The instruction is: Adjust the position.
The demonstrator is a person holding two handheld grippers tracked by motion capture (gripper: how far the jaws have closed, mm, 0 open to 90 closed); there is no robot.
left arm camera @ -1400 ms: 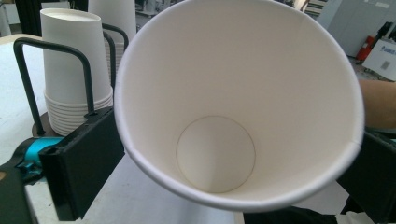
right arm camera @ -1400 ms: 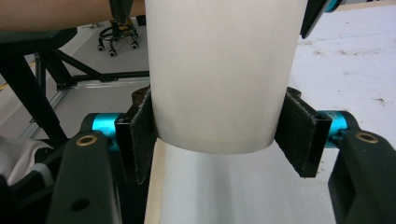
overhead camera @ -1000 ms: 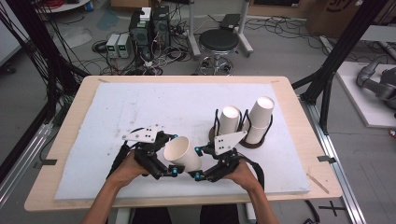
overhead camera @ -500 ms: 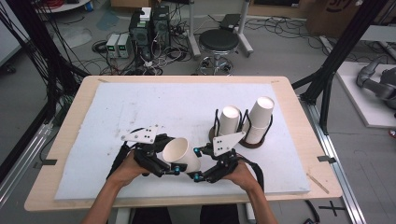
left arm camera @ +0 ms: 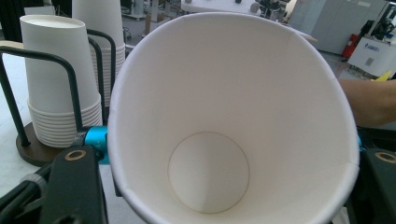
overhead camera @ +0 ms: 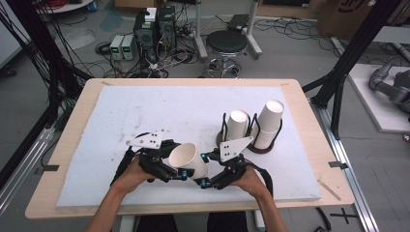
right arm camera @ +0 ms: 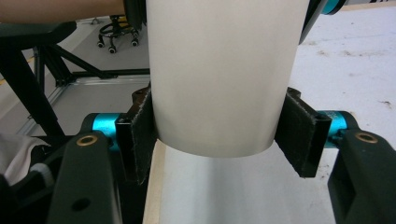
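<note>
A white paper cup (overhead camera: 189, 159) lies on its side in the air over the table's front edge, held between both grippers. My left gripper (overhead camera: 178, 170) has just been closing its jaws on the cup's mouth end and now pinches it. In the left gripper view the open cup (left arm camera: 224, 116) faces the camera, its rim squeezed into an oval between the jaws of the left gripper (left arm camera: 226, 144). My right gripper (overhead camera: 207, 180) is shut on the cup's base end; its pads (right arm camera: 142, 135) press both sides of the cup (right arm camera: 219, 70).
Two stacks of white paper cups (overhead camera: 238, 126) (overhead camera: 269, 122) stand upside down in black wire holders on round brown bases (overhead camera: 258, 147) at the right of the white mat (overhead camera: 159, 111). One stack (left arm camera: 60, 93) is close behind the held cup. Stool and cables lie beyond the table.
The left gripper's jaws have closed onto the cup's mouth end. Both hands and the cup have stayed in place.
</note>
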